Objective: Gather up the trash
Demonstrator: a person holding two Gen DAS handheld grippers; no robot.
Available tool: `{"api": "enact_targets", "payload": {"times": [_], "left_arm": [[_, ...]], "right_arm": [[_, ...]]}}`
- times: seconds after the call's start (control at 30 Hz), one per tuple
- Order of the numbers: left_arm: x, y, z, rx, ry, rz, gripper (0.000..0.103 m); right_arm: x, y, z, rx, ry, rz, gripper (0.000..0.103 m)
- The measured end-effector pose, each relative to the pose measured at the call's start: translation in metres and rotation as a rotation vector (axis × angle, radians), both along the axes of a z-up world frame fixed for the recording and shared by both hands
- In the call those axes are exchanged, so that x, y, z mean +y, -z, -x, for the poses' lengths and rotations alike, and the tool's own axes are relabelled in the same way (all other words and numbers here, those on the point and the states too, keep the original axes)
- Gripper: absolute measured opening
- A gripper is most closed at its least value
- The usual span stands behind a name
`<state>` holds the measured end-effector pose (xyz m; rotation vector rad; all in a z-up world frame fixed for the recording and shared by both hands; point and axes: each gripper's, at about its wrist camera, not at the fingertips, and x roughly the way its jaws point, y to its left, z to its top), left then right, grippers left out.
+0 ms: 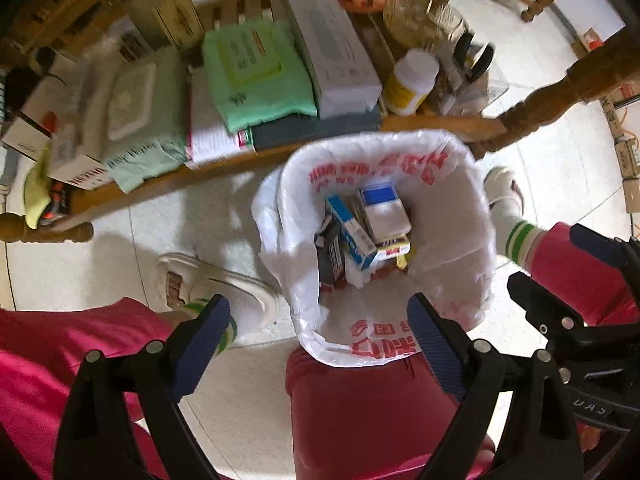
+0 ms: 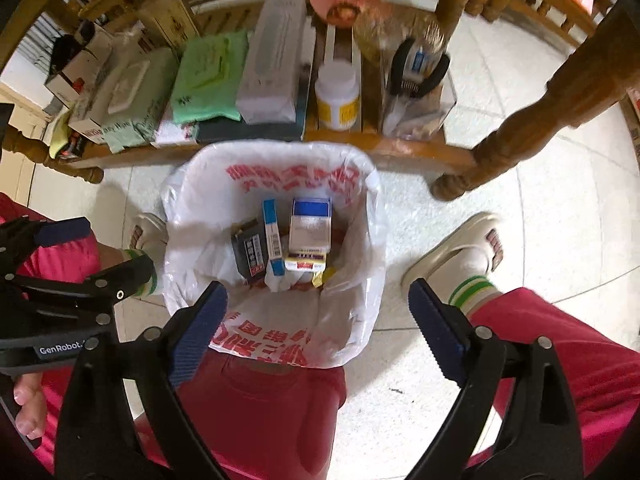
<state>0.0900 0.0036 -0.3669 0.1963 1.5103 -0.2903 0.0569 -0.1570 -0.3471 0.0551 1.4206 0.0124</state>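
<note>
I hold both grippers above a red trash bin [image 2: 256, 400] lined with a white plastic bag [image 2: 360, 240] printed in red characters. The bin stands on the tiled floor [image 2: 540, 220] between the operator's feet, just in front of a low wooden shelf [image 2: 400, 146].

Left gripper [image 1: 318, 344]: the jaws stand wide open and hold nothing. In the left wrist view the bin opening lies ahead of and between the two blue pads [image 1: 200, 344], shifted toward the right-hand pad, which overlaps the near rim of the bag.

Right gripper [image 2: 318, 320]: the jaws stand wide open and hold nothing. In the right wrist view the bin opening lies ahead of the jaws, shifted toward the left-hand pad, which overlaps the near rim of the bag.

The trash lies at the bottom of the bag, well apart from both sets of jaws. It consists of small cartons: a white carton with a blue top [image 2: 311, 224], a narrow blue and white carton [image 2: 273, 236] standing on edge beside it, a dark carton [image 2: 250, 250] to the left, and a flat red and white pack [image 2: 305, 265] beneath. Further scraps lie under these; I cannot tell what they are.

The shelf carries a green wipes pack [image 2: 208, 80], a long white box [image 2: 276, 68] and a white bottle with a yellow label [image 2: 337, 98].
</note>
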Motion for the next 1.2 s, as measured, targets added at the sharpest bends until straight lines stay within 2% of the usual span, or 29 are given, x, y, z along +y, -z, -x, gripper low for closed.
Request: {"api": "enact_targets", "payload": {"times": [0.17,0.33,0.5,0.63,0.97,1.07,1.2], "left_arm": [[0.003,-0.041,0.013,-0.121,-0.017,-0.013,0.088],[0.006,-0.08,0.026,-0.237,-0.051,-0.018,0.088],[0.01,-0.121,0.033,-0.327,-0.098,0.02,0.088],[0.012,-0.171,0.038,-0.444,-0.135,0.038,0.088],[0.012,-0.309,0.066,-0.813,-0.177,0.058,0.093],[0.013,-0.343,0.079,-0.922,-0.194,0.055,0.094],[0.014,-0.375,0.093,-1.002,-0.206,0.073,0.095]], "right_arm": [[0.005,-0.035,0.012,-0.095,0.008,0.015,0.092],[0.018,-0.083,0.026,-0.224,-0.017,0.086,0.092],[0.021,-0.124,0.036,-0.323,0.002,0.097,0.092],[0.019,-0.17,0.044,-0.438,0.025,0.062,0.092],[0.019,-0.291,0.077,-0.808,0.08,0.107,0.096],[0.018,-0.32,0.088,-0.891,0.093,0.114,0.096],[0.014,-0.351,0.103,-0.978,0.113,0.099,0.096]]}}
